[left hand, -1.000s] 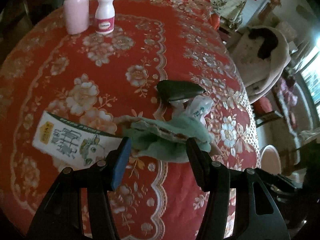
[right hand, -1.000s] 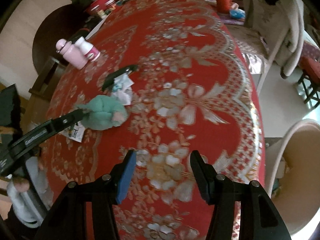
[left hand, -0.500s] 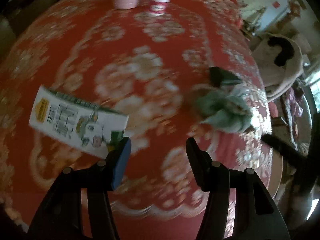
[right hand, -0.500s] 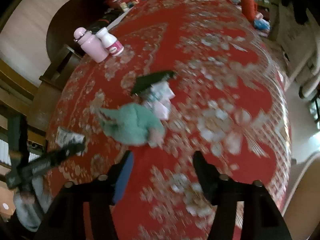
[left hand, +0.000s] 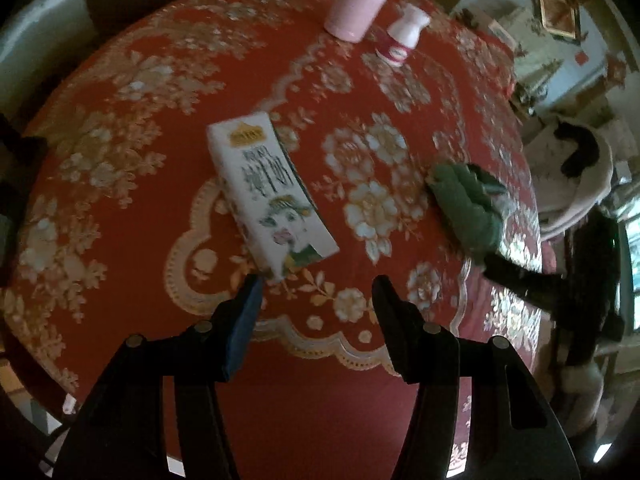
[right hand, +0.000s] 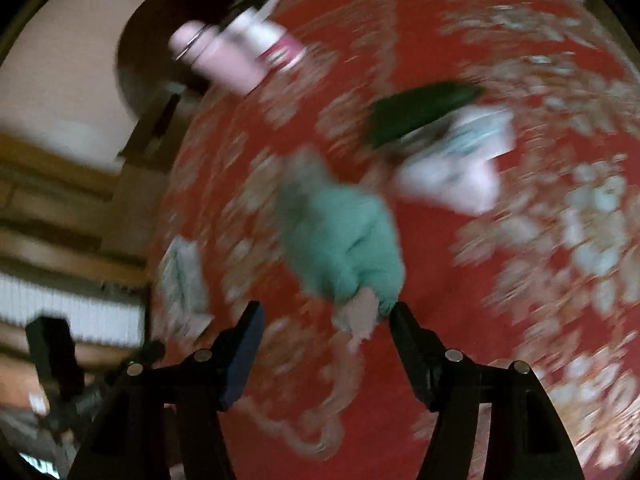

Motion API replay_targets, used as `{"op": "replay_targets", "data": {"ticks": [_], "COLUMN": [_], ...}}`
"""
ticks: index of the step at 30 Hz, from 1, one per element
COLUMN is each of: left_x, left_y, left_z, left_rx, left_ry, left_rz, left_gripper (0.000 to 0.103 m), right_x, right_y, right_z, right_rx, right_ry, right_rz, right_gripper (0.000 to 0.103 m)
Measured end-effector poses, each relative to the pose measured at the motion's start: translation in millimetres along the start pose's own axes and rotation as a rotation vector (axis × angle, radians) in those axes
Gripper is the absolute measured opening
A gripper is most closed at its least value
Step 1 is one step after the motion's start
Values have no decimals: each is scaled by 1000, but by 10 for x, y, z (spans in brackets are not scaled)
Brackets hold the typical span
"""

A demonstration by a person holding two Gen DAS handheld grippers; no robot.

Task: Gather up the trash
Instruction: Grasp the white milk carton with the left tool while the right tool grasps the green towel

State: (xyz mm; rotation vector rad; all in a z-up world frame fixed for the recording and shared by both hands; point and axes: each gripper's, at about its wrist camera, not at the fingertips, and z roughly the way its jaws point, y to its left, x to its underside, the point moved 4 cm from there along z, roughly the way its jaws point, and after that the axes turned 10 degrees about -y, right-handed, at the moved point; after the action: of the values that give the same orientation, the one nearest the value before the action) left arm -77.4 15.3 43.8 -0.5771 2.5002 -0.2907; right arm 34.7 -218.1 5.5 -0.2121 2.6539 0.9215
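Left wrist: the left hand-held gripper (left hand: 316, 292) hangs released, nothing between its jaws; the carton (left hand: 270, 194) lies flat on the worktop (left hand: 120, 128) just ahead, long axis slanting away leftward.

Right wrist, blurred: the right hand-held gripper (right hand: 326, 314) is released too, the green wad (right hand: 344, 244) just ahead.

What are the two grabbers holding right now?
Nothing. The left gripper is empty above the milk carton, and the right gripper is empty by the green cloth.
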Motion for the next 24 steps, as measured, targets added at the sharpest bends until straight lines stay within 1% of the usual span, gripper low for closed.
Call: {"op": "replay_targets", "data": {"ticks": [2,5,7,8,10,13,16,18,19,22,23,24], "left_x": [-63,-140,-180,-199,-234,-286,-329,-339,-343,-359,-360,-355], "left_y": [32,93,134,147,167,188,216,227,225,201,197,200], "left_z": [-39,-43,6,44,111,208,340,417,450,548,584,620], "left_rx": [0,-27,-35,-46,-65,-91,-142,-131,-133,-157,-163,-171], "left_ry": [-26,-60,-72,-74,-84,-99,-102,-93,-92,-89,-83,-73], "left_rz": [-16,-34,-59,-65,-73,-97,-105,-131,-133,-110,-101,-96], "left_gripper": [56,58,59,59,59,59,59,59,59,59,59,59], "right_x": [26,-20,-91,-126,-207,-283,-315,-317,-306,-288,-287,-282], "right_y": [93,153,164,163,165,200,224,233,236,213,189,155], "right_z": [-51,-172,-213,-208,-106,4,175,280,319,384,393,389], "right_rx": [21,57,111,132,166,196,220,231,243,275,279,284], "right_ry": [-7,-45,-80,-85,-64,-61,-42,-27,-6,-7,-11,-18], "right_rz": [-48,-103,-145,-164,-202,-259,-298,-313,-321,-337,-329,-314], "right_gripper": [63,66,80,80,80,80,80,80,80,80,78,70]}}
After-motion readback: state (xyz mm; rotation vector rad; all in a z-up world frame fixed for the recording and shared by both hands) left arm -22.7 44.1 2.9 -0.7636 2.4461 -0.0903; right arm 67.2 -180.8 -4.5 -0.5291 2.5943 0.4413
